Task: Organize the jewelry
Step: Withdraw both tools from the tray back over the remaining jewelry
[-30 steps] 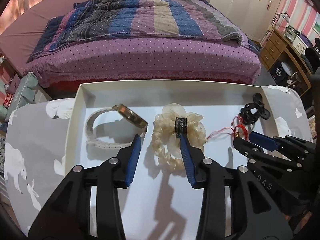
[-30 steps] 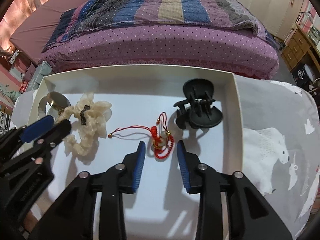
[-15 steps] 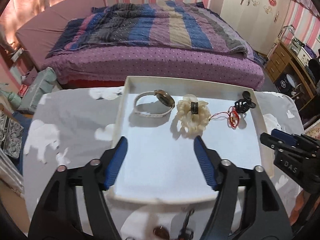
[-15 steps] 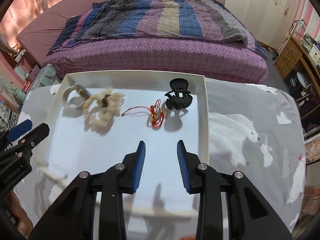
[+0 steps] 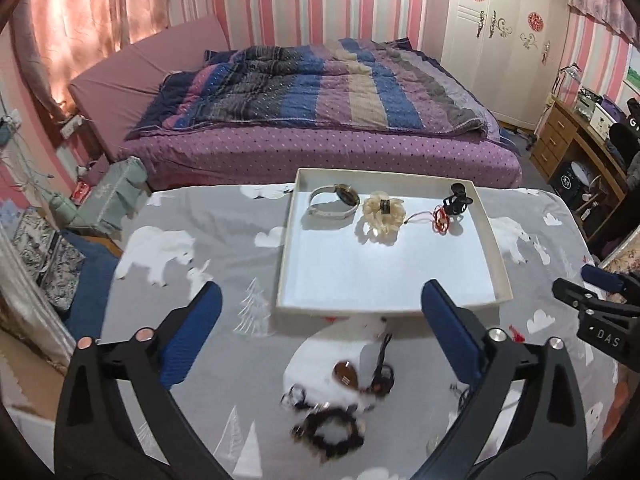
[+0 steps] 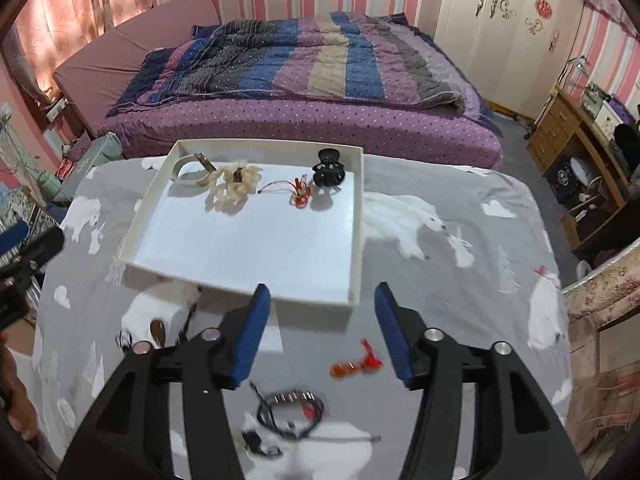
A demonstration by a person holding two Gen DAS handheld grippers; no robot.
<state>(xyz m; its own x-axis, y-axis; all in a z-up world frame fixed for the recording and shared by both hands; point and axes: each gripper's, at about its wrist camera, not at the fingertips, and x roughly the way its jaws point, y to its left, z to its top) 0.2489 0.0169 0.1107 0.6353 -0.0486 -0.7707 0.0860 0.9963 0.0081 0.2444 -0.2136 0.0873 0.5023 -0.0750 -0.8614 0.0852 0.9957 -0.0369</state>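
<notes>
In the white tray (image 5: pixel 493 248) we list, left to right: watch (image 5: pixel 334 202), cream scrunchie (image 5: pixel 383 216), red cord charm (image 5: pixel 440 219), black claw clip (image 5: pixel 457 199). Loose pieces lie on the worktop (image 5: pixel 224 240) before it. Left gripper (image 5: pixel 320 322) and right gripper (image 6: pixel 322 326) have pulled back since earlier, fingers just opened and empty.

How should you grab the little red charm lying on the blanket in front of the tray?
Probably by its orange bead body, coming straight down from above. The red charm lies flat on the blanket, so nothing sticks up to pinch from the side. The right gripper is nearest, jaws open and empty; straddle the body across its narrow width.
</notes>
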